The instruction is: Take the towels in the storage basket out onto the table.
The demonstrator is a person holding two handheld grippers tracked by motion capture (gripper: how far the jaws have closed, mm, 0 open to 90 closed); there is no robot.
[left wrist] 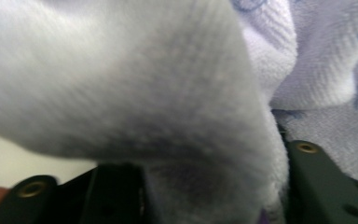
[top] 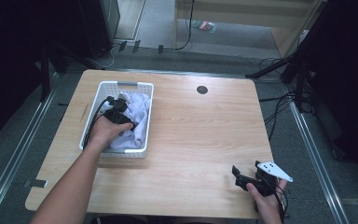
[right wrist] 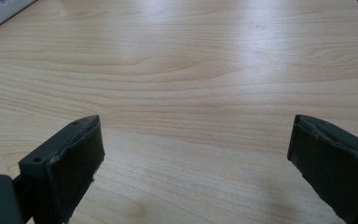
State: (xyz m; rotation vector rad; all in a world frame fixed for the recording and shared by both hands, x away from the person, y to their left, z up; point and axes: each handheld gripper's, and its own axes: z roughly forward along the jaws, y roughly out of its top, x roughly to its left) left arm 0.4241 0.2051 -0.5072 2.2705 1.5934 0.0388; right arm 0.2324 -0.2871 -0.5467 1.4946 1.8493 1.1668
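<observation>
Basket [top: 103, 88], white slotted plastic, holds fluffy lilac towel [top: 137, 112]; left tongs [top: 116, 106] pinch it. Right tongs [top: 242, 177] spread wide.

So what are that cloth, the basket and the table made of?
Cloth: soft, fuzzy terry-like fabric, pale lilac-white, looped pile visible. Basket: probably white plastic, with slotted walls. Table: matte light wood or wood-look laminate, grain lines showing.

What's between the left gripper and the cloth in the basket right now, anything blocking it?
Nothing visible. The left gripper is already down inside the white basket, and in its own view a fold of the pale cloth sits between the jaws. The right gripper hangs open over bare table, well clear.
</observation>
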